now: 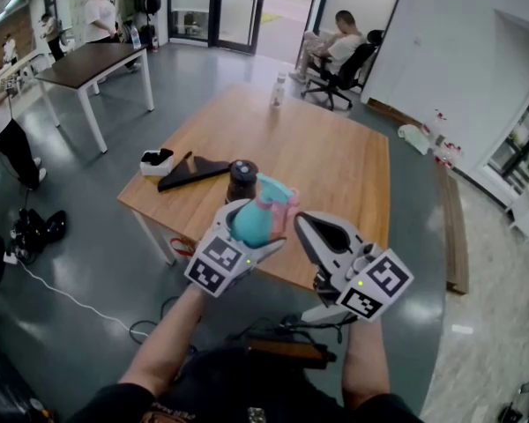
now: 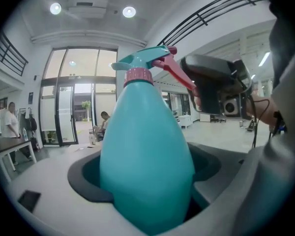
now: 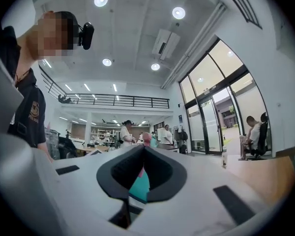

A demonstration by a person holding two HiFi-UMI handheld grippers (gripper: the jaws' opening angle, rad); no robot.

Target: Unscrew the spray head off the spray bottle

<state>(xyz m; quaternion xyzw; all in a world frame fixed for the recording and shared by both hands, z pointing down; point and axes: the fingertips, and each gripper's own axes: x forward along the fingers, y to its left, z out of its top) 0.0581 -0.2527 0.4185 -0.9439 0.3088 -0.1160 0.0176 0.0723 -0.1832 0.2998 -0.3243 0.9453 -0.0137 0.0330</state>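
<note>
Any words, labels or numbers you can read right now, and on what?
No text can be read anywhere.
The spray bottle: plain teal, no label in sight.
The marker cubes: black-and-white square patterns only, no letters.
Print on the person's shirt: too blurred to read.

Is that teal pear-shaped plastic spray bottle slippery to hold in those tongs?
Probably slippery: the teal pear-shaped plastic spray bottle looks smooth and glossy, and it narrows upward, so it might creep in the left tongs clamped round its wide belly. It would likely dent slightly if squeezed hard. Weight is hard to judge; its opaque wall hides any liquid.
</note>
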